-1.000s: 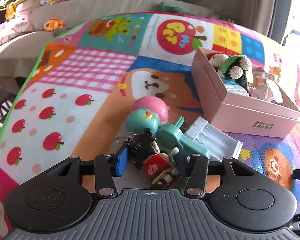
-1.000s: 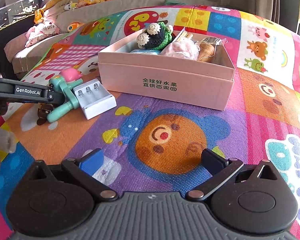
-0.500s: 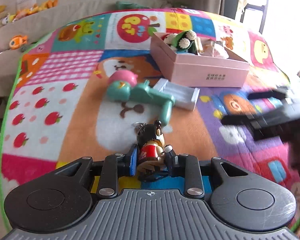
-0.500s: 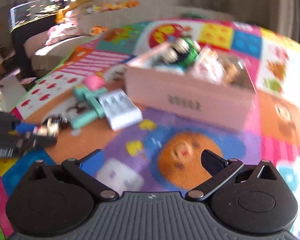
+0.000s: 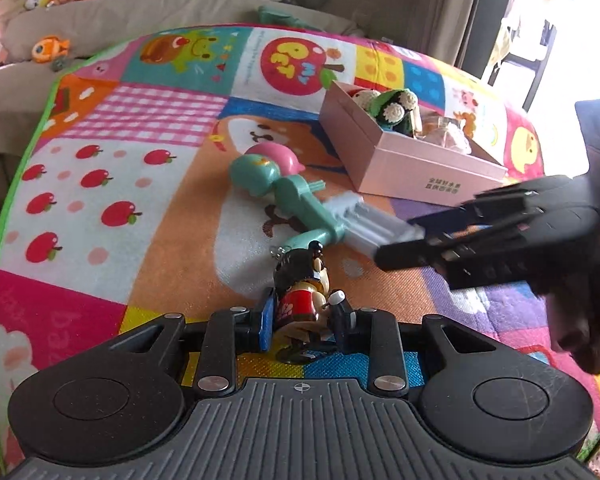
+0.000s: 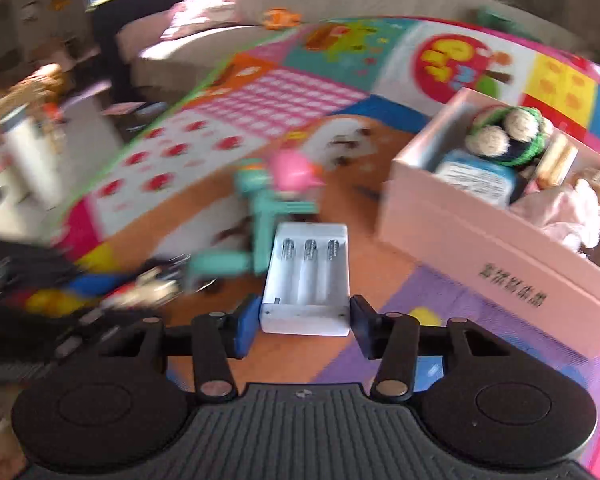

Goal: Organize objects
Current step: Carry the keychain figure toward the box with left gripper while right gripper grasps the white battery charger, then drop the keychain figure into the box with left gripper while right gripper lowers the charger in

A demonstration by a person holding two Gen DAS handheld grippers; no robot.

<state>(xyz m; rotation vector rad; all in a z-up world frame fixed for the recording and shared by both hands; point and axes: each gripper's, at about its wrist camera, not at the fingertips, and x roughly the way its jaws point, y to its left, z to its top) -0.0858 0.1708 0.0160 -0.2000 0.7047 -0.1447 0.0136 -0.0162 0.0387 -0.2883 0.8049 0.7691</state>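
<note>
I count two grippers: my left gripper [image 5: 302, 314] and my right gripper [image 6: 305, 319]. One figurine keychain [image 5: 300, 292], one white battery charger [image 6: 306, 280] with three slots, one teal and pink toy [image 5: 278, 184], and one pink box [image 5: 412, 160]. Inside the box I make out one green crocheted toy [image 6: 508, 134], one blue packet [image 6: 476, 178], and some pale wrapped items I cannot count. One play mat [image 5: 140, 120] lies under it all
</note>
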